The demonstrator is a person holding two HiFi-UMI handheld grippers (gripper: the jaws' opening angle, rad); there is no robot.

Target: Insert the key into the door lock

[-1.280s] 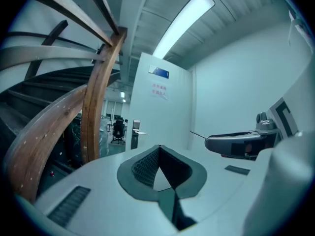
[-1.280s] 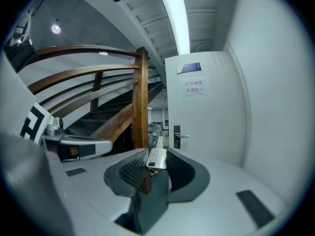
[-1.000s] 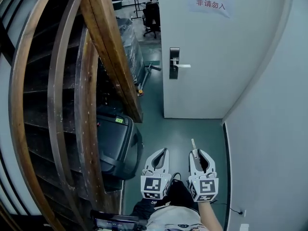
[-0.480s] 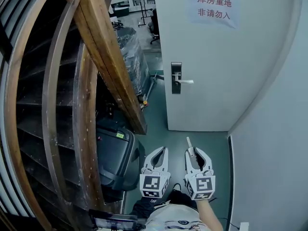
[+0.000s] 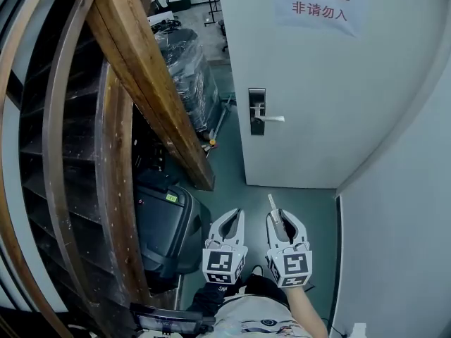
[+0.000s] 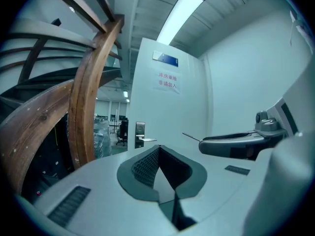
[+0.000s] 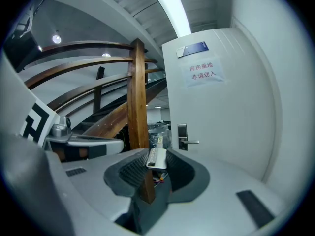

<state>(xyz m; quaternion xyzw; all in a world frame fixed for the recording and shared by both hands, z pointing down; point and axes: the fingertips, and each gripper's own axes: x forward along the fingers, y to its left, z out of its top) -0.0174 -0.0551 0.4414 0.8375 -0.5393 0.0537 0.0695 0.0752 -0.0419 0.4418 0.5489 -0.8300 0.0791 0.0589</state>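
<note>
1. The step in hand looks like the approach. The key is gripped, but the lock is well ahead and nothing touches the door.
2. The right gripper (image 5: 279,217) is clamped on the key (image 5: 272,203). In the right gripper view the key's pale head sits between the jaws, and in the head view its blade pokes forward past the tips.
3. The left gripper (image 5: 235,215) is closed, its jaws meeting on nothing. It hangs just beside the right one, above the floor (image 5: 232,167).
4. The lock (image 5: 257,111) is a dark plate near the left edge of the door (image 5: 317,118), with the handle (image 5: 275,119) sticking out to the right. The keyhole is too small to make out.
5. A wooden stair (image 5: 141,83) rises on the left, and a wall (image 5: 394,224) closes off the right.
6. Next, I judge, the right gripper must go forward and up to lock height. The blade should be square to the plate and turned to suit the slot. A slanted entry could jam the key or shift it in the jaws.
</note>
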